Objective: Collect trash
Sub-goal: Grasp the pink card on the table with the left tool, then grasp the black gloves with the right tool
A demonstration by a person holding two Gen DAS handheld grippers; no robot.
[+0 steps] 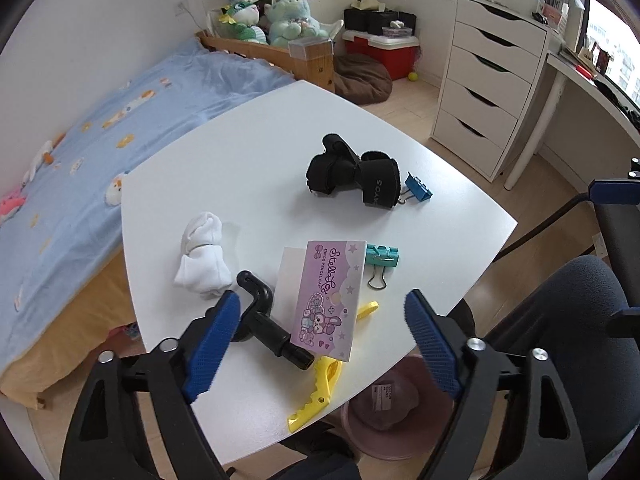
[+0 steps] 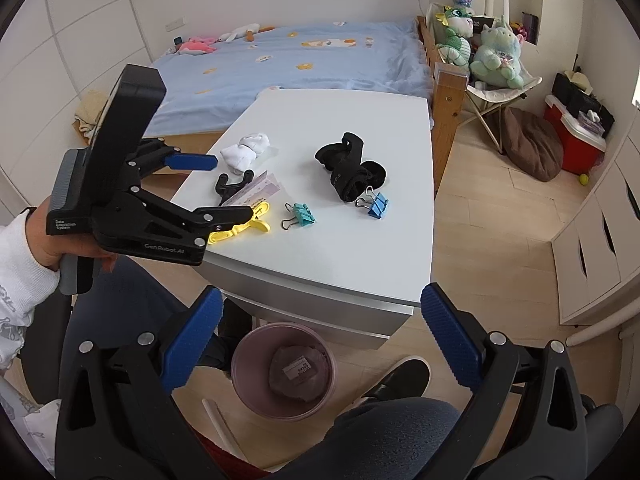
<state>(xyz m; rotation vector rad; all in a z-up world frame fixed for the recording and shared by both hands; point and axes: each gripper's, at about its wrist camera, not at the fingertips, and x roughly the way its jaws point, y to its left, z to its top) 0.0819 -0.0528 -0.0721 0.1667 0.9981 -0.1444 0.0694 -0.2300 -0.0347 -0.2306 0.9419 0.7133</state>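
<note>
Left gripper (image 1: pixel 322 336): jaws spread wide, nothing held; it hovers over the near edge of the table, its blue pads either side of the black hook and the card. Seen from the right wrist view (image 2: pixel 224 184), it comes in from the table's left side.
White sock (image 1: pixel 203 256): rolled in a bundle, near the table's left edge, just beside the black hook.
Black hook (image 1: pixel 264 320): a black plastic piece with a curved end, lying near the front edge, its shaft partly under the card.
Stella Lou card (image 1: pixel 328 300): purple pencil-cap packaging, tilted, lying over the hook and the yellow clip, with a white card under its left side.
Yellow clip (image 1: pixel 316 392): toothed plastic clip at the front edge, partly under the card.
Teal binder clip (image 1: pixel 380 258): just right of the card's top corner, apart from the other things.
Black strap bundle (image 1: pixel 356 174): rolled black wraps at the middle of the table.
Blue binder clip (image 1: pixel 418 189): touching the right end of the black bundle, toward the right edge.
Table (image 1: pixel 248 152): white, beside the bed.
Pink trash bin (image 2: pixel 284 370): on the floor below the table's front edge, with a crumpled wrapper and a label inside.
Right gripper (image 2: pixel 320 332): jaws wide apart, empty, held above the bin and off the table.
</note>
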